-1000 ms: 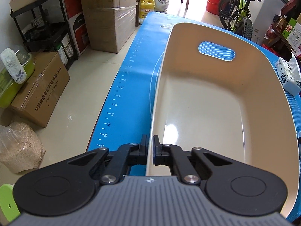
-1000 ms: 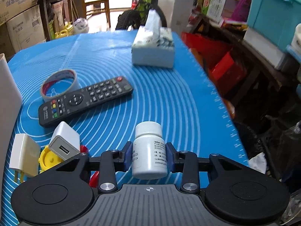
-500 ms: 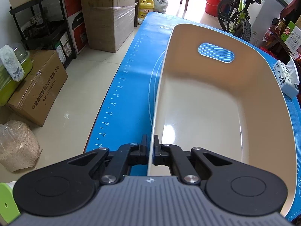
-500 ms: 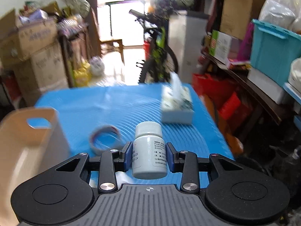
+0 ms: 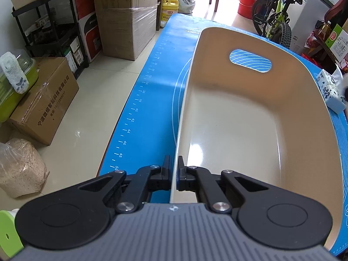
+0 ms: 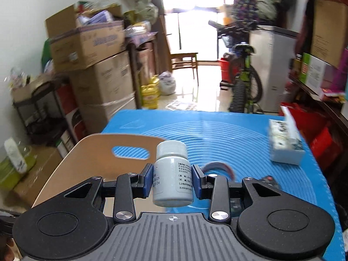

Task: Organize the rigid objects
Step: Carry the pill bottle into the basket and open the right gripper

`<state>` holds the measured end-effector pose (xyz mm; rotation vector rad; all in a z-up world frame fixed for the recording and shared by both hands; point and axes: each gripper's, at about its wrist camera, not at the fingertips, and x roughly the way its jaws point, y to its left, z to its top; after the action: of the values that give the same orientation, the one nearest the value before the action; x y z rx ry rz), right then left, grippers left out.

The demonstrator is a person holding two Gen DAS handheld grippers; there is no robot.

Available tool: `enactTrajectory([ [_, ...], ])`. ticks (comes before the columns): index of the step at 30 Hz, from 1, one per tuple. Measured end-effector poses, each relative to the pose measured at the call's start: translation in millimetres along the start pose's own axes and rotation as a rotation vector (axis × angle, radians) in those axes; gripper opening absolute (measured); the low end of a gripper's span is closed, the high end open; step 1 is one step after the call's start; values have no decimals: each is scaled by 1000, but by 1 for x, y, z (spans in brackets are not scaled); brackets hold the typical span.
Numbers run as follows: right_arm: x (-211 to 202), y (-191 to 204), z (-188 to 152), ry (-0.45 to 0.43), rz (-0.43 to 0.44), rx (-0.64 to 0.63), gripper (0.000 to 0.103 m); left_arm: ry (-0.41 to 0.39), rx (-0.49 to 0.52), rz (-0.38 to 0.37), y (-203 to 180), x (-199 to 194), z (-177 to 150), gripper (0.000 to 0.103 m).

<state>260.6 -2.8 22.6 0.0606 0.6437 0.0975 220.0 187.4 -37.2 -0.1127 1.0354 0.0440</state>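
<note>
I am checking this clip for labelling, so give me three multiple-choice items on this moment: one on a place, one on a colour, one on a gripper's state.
1. Where does the left gripper grip the beige bin?
A. on its near side wall
B. on the far handle cutout
C. on its floor

2. What colour is the cap of the pill bottle?
A. red
B. white
C. green

3. What state is the right gripper in?
A. wide open and empty
B. shut with nothing between the pads
C. shut on the pill bottle

Answers:
1 A: the thin wall edge runs between the closed pads in the left wrist view.
2 B: the ribbed cap above the label is white.
3 C: both blue pads press the bottle's sides, and it hangs clear above the blue mat.
</note>
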Motion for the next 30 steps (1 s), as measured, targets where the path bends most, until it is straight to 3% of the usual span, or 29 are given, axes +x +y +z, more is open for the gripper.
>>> enactTrajectory([
  [15,38,65,-38,166,93,-197,44,-2,9,3,1,0,-1,5],
  [20,53,84,-51,280,99,-279,44,-2,8,2,0,0,-1,5],
  [27,64,87,-55,417,106,-297,44,-2,7,-2,-1,0,-1,5],
  [30,64,85,-53,428,109,-295,48,-2,4,-6,-1,-1,-1,5],
])
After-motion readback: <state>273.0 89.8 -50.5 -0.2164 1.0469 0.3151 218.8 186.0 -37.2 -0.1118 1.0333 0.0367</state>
